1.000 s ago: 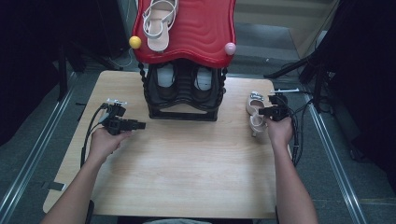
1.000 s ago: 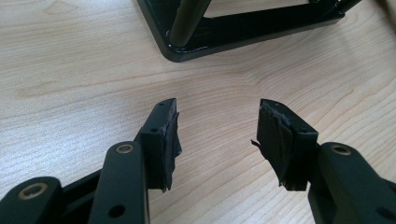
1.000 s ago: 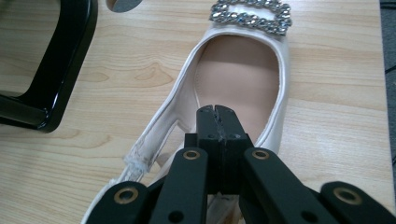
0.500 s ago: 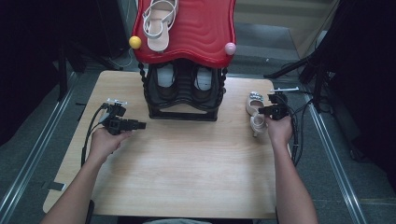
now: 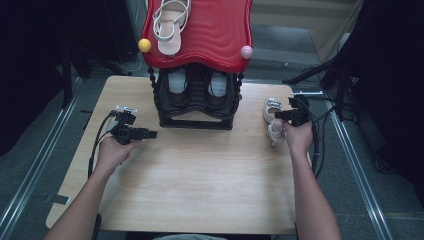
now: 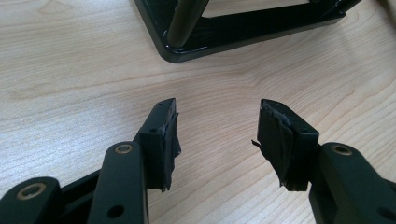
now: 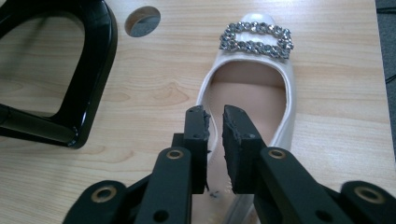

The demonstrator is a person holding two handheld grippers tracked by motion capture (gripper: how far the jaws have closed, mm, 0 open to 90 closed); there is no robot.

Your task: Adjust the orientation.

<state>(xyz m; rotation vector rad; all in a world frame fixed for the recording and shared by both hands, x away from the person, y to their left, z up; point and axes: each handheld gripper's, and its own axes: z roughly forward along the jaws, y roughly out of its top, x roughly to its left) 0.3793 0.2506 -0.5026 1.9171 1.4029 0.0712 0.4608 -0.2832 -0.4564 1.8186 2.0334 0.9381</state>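
The right gripper (image 7: 214, 122) is clamping its fingers on the side wall of the cream buckled flat shoe (image 7: 261, 84) lying on the light wooden desk (image 5: 200, 190) beside the black shoe rack (image 5: 196, 100); the left gripper's (image 6: 217, 133) fingers are gaping apart over bare desk.

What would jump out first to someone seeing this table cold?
The red wavy-topped shoe rack at the table's far edge, with a pale strappy sandal on top and a pair of shoes on its black lower shelf. Next, the white shoe with a rhinestone buckle lying on the table right of the rack, its side wall pinched by the right gripper. The left gripper hangs open above bare wood.
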